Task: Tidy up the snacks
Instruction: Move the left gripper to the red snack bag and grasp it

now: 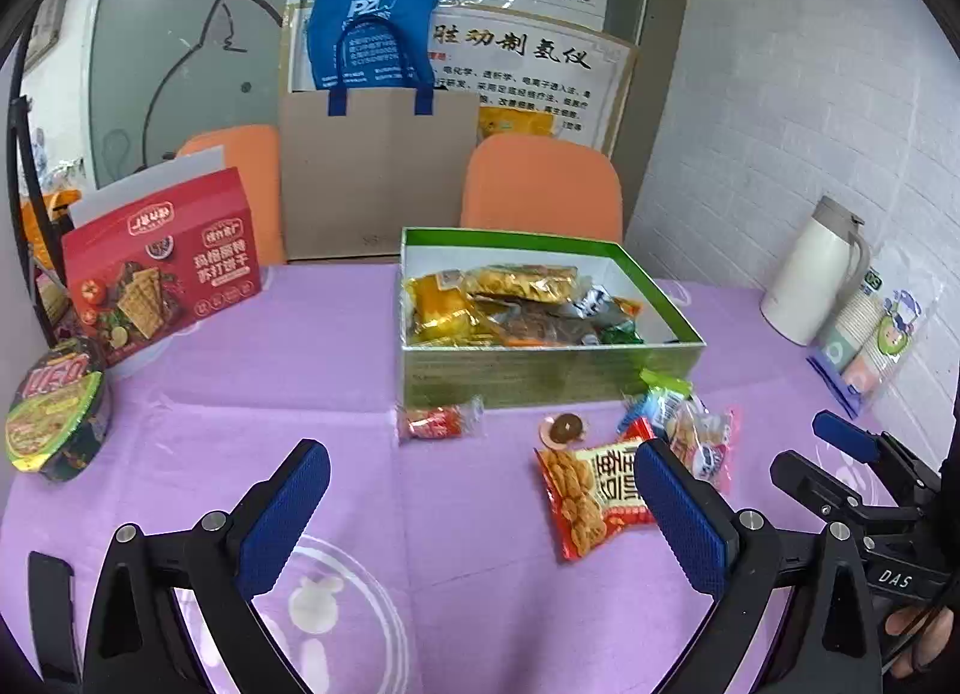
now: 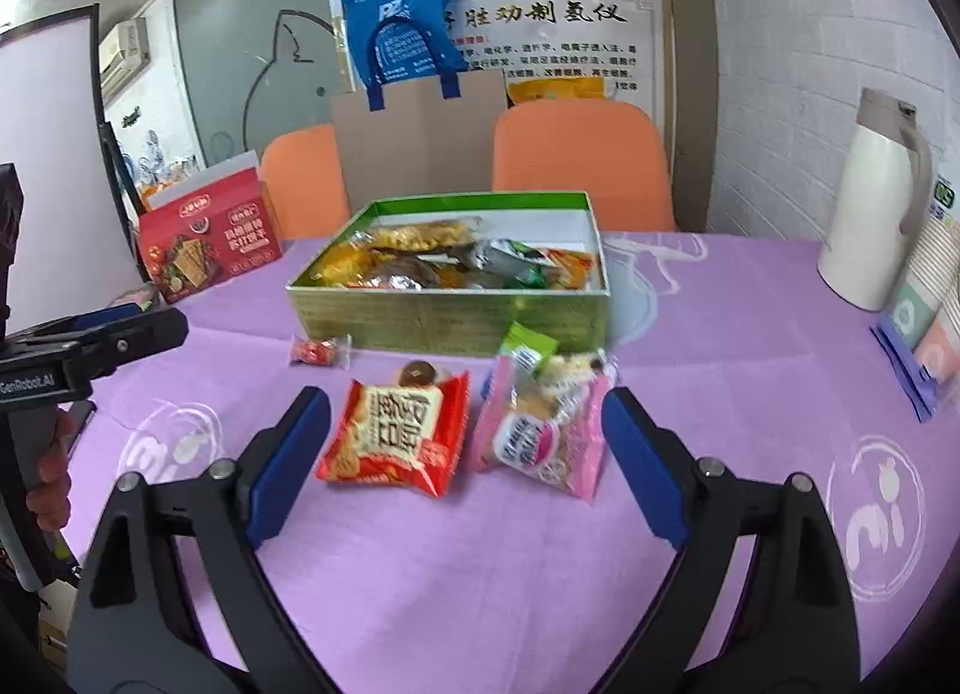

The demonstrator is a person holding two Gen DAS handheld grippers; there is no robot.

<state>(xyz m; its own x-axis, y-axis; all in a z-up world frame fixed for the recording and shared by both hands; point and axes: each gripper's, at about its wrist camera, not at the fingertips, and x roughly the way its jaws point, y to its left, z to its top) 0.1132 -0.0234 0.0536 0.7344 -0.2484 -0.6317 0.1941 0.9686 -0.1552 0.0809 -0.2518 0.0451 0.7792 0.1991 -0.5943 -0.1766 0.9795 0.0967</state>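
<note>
Left wrist view: the left gripper is held above the purple table with its blue fingers spread wide, and nothing is caught between them. A green box with a white inside is seen at the middle of the table, partly filled with snack packets. Just in front of the box a small red wrapped sweet is lying, and to its right a red and yellow snack bag, a round brown snack and a pink packet are grouped close together. A red cracker box is stood upright at the far left, with an instant noodle bowl nearer the camera. A white thermos jug is placed at the right, beside a pack of paper cups.

From the right wrist view, the right gripper is seen with its fingers likewise held wide apart. The red and yellow snack bag and the pink packet are framed between them, lying flat on the table, untouched. A green packet is leaned against the box front.
</note>
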